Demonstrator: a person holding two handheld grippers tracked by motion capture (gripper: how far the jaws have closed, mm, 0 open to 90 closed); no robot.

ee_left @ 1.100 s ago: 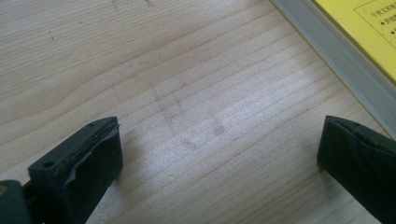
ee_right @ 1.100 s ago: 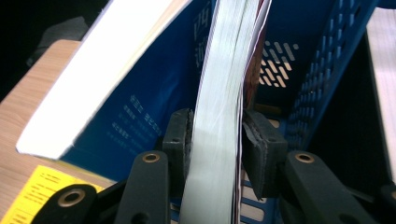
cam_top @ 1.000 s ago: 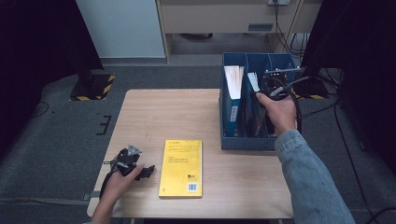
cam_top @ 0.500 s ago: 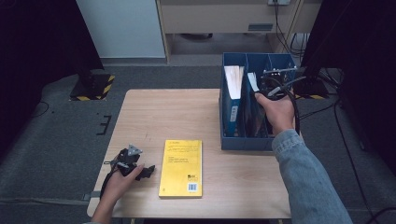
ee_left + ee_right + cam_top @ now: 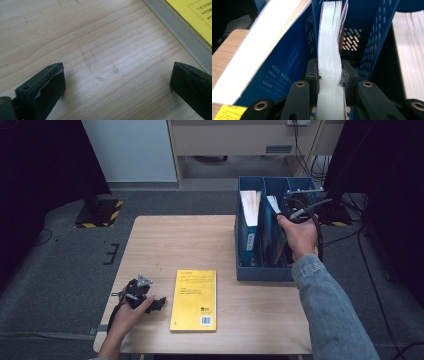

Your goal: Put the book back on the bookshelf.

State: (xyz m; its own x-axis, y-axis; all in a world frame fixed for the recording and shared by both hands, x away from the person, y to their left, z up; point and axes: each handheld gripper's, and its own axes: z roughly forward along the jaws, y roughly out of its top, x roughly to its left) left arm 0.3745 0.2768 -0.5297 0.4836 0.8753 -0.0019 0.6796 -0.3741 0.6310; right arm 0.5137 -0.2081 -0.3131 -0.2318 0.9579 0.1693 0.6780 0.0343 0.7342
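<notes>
On the wooden table [image 5: 200, 245], a blue file rack [image 5: 243, 270] is stood at the right side. In its middle compartment a thin book [image 5: 329, 45] is clamped upright by the right gripper [image 5: 329, 75], whose jaws have just been closing. Beside a yellow book [image 5: 195, 300], the left gripper [image 5: 117, 82] is held wide over bare wood.

**Clearance: open on the left, tight at the rack**

Table [image 5: 165, 245] is bare wood across the left and middle; free passage there. Only obstacle lying flat: yellow book [image 5: 195, 299], just beside the left gripper [image 5: 117, 82], whose jaws stand wide over bare wood. Blue file rack [image 5: 262, 270] blocks the right rear. Its middle slot is tight: right gripper [image 5: 329, 72] sits between the dividers, jaws pressed on an upright book [image 5: 330, 45]. Left slot holds a leaning white book [image 5: 262, 47].
</notes>
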